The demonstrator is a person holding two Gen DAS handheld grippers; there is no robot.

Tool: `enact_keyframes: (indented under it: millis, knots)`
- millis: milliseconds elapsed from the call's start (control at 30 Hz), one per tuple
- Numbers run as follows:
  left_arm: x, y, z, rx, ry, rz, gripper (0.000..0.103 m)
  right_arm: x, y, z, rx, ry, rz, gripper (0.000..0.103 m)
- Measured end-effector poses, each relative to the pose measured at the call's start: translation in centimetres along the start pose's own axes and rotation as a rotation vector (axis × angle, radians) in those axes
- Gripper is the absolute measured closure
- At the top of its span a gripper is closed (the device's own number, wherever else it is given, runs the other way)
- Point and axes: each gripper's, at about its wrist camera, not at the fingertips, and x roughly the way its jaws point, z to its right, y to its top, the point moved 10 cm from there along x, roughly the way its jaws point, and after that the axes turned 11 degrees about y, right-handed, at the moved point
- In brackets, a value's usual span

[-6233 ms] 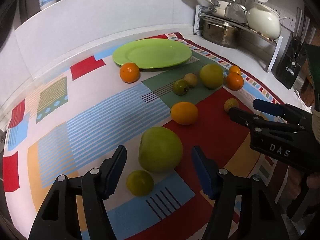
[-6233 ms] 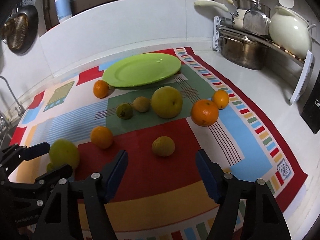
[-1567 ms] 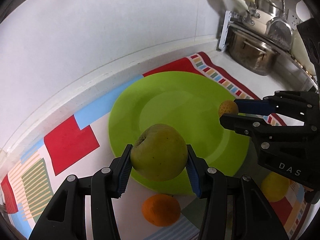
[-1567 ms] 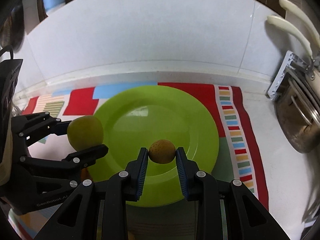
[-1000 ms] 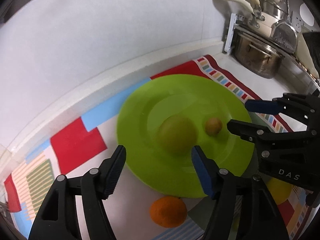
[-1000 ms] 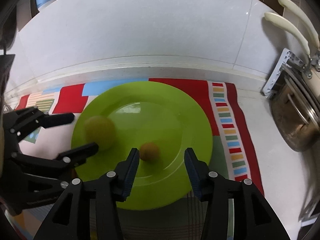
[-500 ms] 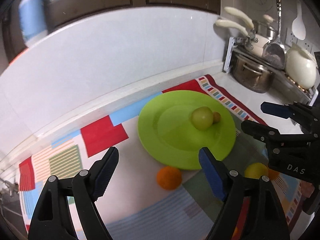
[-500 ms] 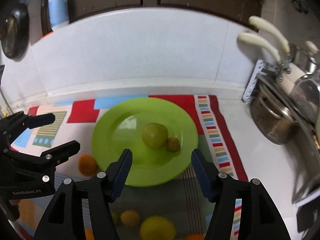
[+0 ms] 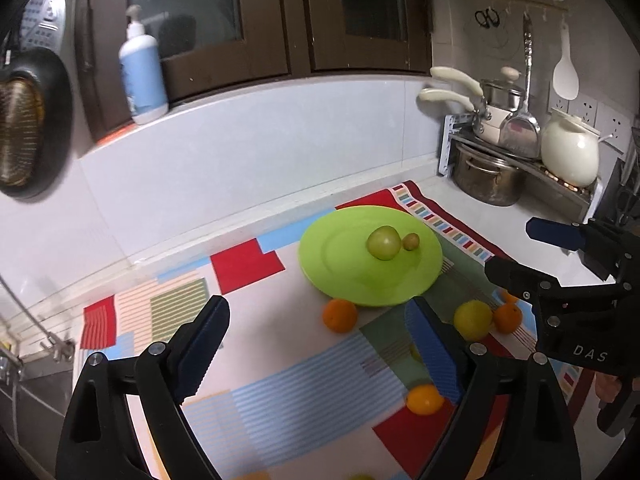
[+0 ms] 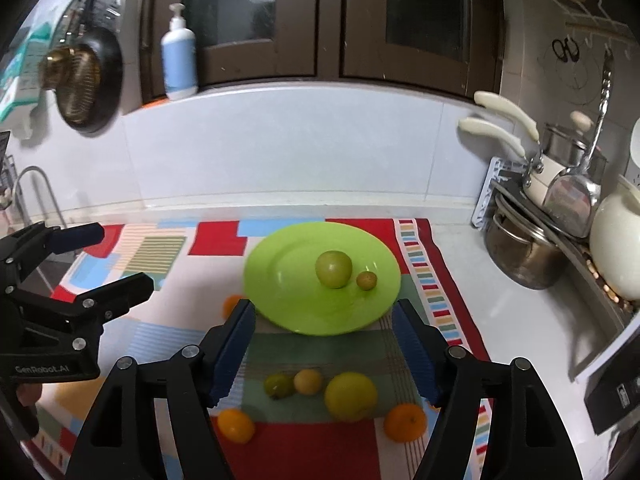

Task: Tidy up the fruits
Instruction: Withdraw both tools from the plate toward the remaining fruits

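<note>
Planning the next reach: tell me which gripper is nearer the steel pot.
Right. The right gripper sits in front of the plate, with the pot ahead to its right. The left gripper is across the mat, left of the plate. Both jaws have just been opening, empty.

A plate point(image 10: 280, 304) sits on a patterned mat point(image 10: 424, 280) toward the wall point(image 10: 280, 152) end of a kitchen counter point(image 10: 480, 292). On the plate an apple point(image 10: 333, 269) lies near the middle, with a small round fruit point(image 10: 366, 280) just beside it on the right. Off the plate's near-left rim rests an orange point(image 9: 339, 315). Nearer than the plate, a row of fruit lies on the mat: a small citrus point(image 10: 279, 385), a pale round fruit point(image 10: 308, 381) and a large citrus point(image 10: 350, 396), with two oranges point(image 10: 235, 425) point(image 10: 405, 422) nearer again. Right of the plate, off the mat, a steel pot point(image 10: 520, 256) stands under a pan rack point(image 10: 492, 192). Behind and above the plate, on the ledge, stands a pump bottle point(image 10: 179, 54).
</note>
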Motion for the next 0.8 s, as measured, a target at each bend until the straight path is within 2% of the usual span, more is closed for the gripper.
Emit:
enact_keyframes:
  millis: [333, 800]
  knots:
    - [-3.3, -4.5, -1.2, -0.045, 0.041, -0.034, 0.012, -2.3, -2.3, -3.8, -0.065, 0.077, 0.008, 0.032]
    - [-2.9, -12.7, -1.7, -0.079, 0.075, -0.207, 0.012, -0.1, -8.0, -7.3, -0.134, 0.186, -0.139, 0.032]
